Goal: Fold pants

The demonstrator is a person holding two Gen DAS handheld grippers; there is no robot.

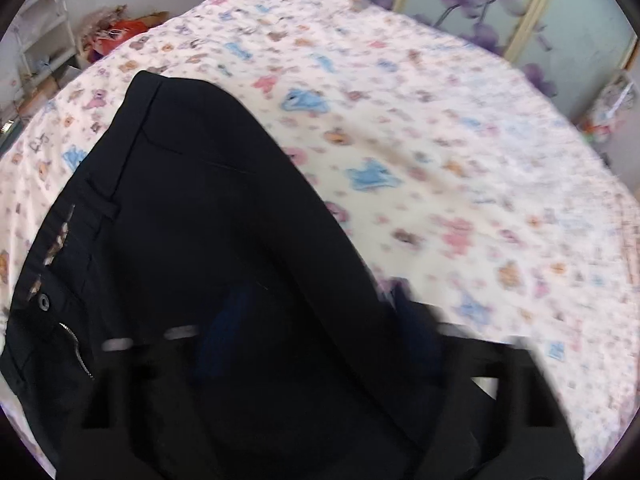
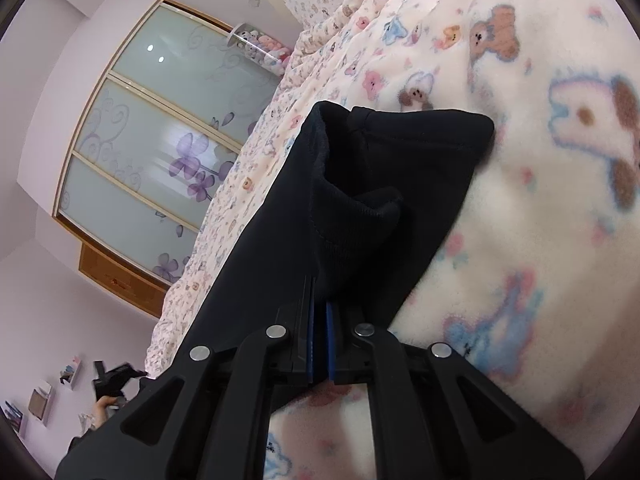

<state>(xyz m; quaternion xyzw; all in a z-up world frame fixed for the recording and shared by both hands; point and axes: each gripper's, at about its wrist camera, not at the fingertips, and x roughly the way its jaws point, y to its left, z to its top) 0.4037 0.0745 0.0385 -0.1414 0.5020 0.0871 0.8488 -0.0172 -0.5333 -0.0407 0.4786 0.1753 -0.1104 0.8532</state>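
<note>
Across the lower left of my left wrist view, black pants (image 1: pixel 208 240) draped over my left gripper (image 1: pixel 304 360), its claw buried so I cannot tell its state, teddy-print blanket (image 1: pixel 460 140) beyond, my right gripper (image 2: pixel 320 344) low-centre, its 2 fingers clamped on a pant leg (image 2: pixel 360 208), wardrobe (image 2: pixel 152 152) at left.

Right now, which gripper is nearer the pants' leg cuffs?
Right. The right gripper is shut on the black pants just below the leg cuffs. The left gripper sits at the waistband end, by the zipper.
</note>
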